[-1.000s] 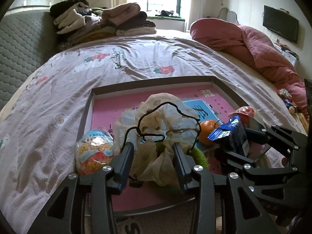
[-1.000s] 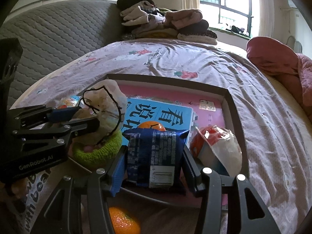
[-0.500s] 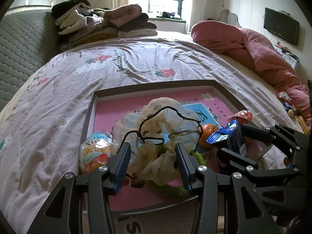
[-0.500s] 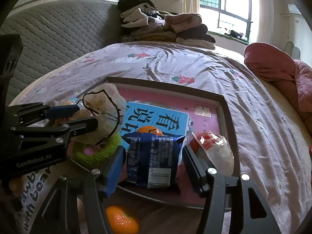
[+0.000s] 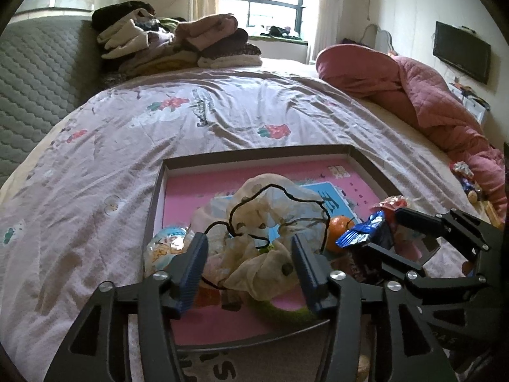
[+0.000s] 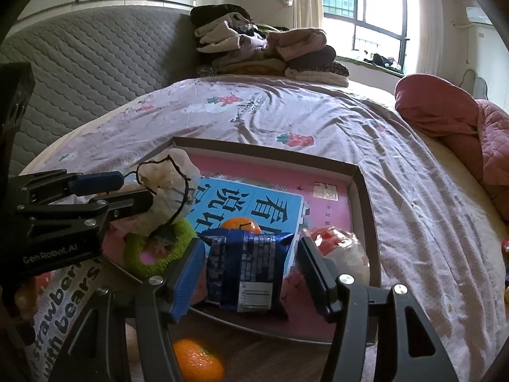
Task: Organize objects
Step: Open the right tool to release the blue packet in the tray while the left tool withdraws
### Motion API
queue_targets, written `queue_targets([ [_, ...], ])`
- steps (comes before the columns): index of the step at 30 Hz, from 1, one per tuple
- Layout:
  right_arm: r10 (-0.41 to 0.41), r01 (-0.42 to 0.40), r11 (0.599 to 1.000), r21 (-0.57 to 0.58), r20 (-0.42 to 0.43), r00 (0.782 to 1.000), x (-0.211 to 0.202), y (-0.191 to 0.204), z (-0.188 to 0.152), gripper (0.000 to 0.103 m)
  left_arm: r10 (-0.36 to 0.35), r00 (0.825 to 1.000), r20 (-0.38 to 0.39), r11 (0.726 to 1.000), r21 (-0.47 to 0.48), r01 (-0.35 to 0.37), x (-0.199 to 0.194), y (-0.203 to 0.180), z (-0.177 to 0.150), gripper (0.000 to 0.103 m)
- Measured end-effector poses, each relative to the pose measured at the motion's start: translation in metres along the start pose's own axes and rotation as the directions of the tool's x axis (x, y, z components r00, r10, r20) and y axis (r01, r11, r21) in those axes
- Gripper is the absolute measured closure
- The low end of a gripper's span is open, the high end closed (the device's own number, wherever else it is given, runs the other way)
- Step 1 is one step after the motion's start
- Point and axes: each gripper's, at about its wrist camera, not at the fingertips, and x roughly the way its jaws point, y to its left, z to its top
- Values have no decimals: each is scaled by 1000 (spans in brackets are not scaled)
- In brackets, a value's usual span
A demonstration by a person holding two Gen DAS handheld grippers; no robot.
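Observation:
A shallow tray with a pink floor lies on the bed. My left gripper straddles a cream scrunchie edged in black, which rests on a green scrunchie. Its jaws are opening and the pads stand off the fabric. In the right wrist view my right gripper is open around a blue snack packet, which stands at the near edge of the tray with a gap on each side. Behind the packet an orange lies on a blue card.
Also in the tray are an egg-shaped toy packet at the left and a red-and-white packet at the right. A second orange lies outside its near rim. Folded clothes and a pink quilt sit further back on the bed.
Both grippers' jaws have widened. The left has let go of the cream scrunchie and the right of the blue packet; both things now rest in the tray.

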Motion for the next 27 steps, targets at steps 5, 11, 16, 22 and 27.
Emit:
queue_targets([
  [5, -6, 6, 1000, -3, 18, 1000, -5, 1, 3, 43, 1, 1000, 15, 1000, 5, -1, -9, -1, 4, 42],
  [11, -14, 14, 1000, -3, 41, 999, -13, -1, 8, 43, 4, 999, 46, 1000, 3, -4, -22, -1, 9, 40],
  [16, -16, 16, 1000, -1, 60, 998, -20, -2, 12, 42, 10, 997, 76, 1000, -7, -10, -34, 2, 14, 39],
  [22, -12, 13, 1000, -9, 85, 996, -29, -1, 16, 42, 26, 995, 95, 1000, -7, -26, -48, 2, 17, 39],
  [27, -9, 10, 1000, -9, 112, 994, -41, 1, 19, 42, 41, 994, 106, 999, -12, -40, -62, 1, 16, 39],
])
